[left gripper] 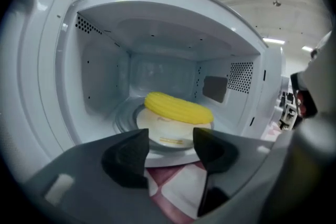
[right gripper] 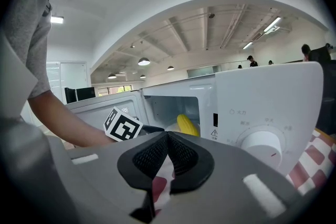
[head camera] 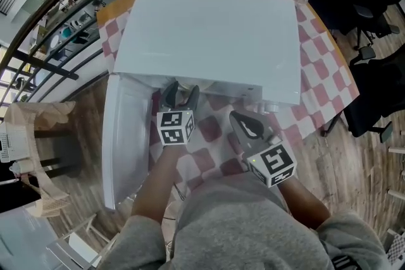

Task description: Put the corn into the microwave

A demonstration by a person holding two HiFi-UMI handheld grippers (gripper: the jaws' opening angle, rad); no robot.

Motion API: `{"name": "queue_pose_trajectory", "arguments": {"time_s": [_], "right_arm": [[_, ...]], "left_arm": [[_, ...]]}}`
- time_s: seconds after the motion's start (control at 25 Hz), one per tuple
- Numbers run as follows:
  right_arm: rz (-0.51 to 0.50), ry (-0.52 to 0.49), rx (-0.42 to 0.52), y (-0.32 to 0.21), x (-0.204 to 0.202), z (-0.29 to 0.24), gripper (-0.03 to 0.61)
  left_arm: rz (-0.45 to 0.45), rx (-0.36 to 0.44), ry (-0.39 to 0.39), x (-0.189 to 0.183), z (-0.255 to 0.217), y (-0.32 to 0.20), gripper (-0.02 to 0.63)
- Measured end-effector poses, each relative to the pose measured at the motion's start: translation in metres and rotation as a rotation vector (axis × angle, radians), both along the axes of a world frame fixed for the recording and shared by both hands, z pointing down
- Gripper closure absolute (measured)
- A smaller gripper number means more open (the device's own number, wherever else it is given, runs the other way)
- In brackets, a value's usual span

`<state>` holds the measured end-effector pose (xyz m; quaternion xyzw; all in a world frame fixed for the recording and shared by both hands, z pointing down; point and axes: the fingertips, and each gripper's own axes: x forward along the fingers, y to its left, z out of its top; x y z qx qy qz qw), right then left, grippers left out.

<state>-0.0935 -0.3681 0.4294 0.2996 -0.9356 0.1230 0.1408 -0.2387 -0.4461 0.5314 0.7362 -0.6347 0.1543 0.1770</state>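
Centrally, a white box-shaped microwave oven (head camera: 209, 35) stands on a red-and-white checked tablecloth (head camera: 316, 54), its white hinged door (head camera: 123, 136) swung fully open to the person's left.

Task object: the yellow ridged cob of corn (left gripper: 178, 107) lies on its side on a pale round plate (left gripper: 163, 131). The plate rests on the clear glass turntable (left gripper: 123, 120) inside the oven cavity. The cob is also seen through the open front from the right gripper view (right gripper: 187, 125), left of the white round control knob (right gripper: 261, 144).

Left gripper (head camera: 180, 93): held level with the oven mouth, just in front of the cavity floor's front edge. Its two dark jaws stand apart (left gripper: 170, 139); between them only the checked cloth (left gripper: 178, 186) and the cavity's front edge show. The pads press on nothing, and the corn lies beyond the tips, clear of them. Its cube with square markers (right gripper: 122, 124) appears in front of the open door (right gripper: 100, 105).

Right gripper (head camera: 237, 118): held over the cloth, in front of the oven's control panel (right gripper: 273, 97) and apart from it. Its textured jaws are closed tip to tip (right gripper: 168, 139), with no object held.

Both grippers extend from the person's bare forearms (head camera: 158, 180).
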Motion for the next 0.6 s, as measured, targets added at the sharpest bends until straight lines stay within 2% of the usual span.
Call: {"name": "queue_pose_trajectory", "arguments": {"time_s": [0.28,0.32,0.36,0.4,0.6], "right_arm": [[0.05,-0.006,0.016,0.004,0.015,-0.004,0.581],[0.062,-0.006,0.021,0.003,0.02,-0.005,0.581],[0.075,-0.004,0.025,0.003,0.025,-0.006,0.581],[0.089,-0.002,0.029,0.002,0.03,-0.007,0.581],[0.157,0.012,0.049,0.003,0.059,-0.014,0.581]], "left_arm": [[-0.037,-0.023,0.002,-0.005,0.0,-0.019,0.402],[-0.056,-0.023,0.002,-0.009,-0.002,-0.02,0.446],[-0.075,-0.02,-0.005,-0.013,-0.004,-0.019,0.54],[-0.087,-0.015,-0.016,-0.016,-0.006,-0.016,0.604],[-0.1,0.042,-0.061,-0.026,-0.03,0.023,0.604]]}}
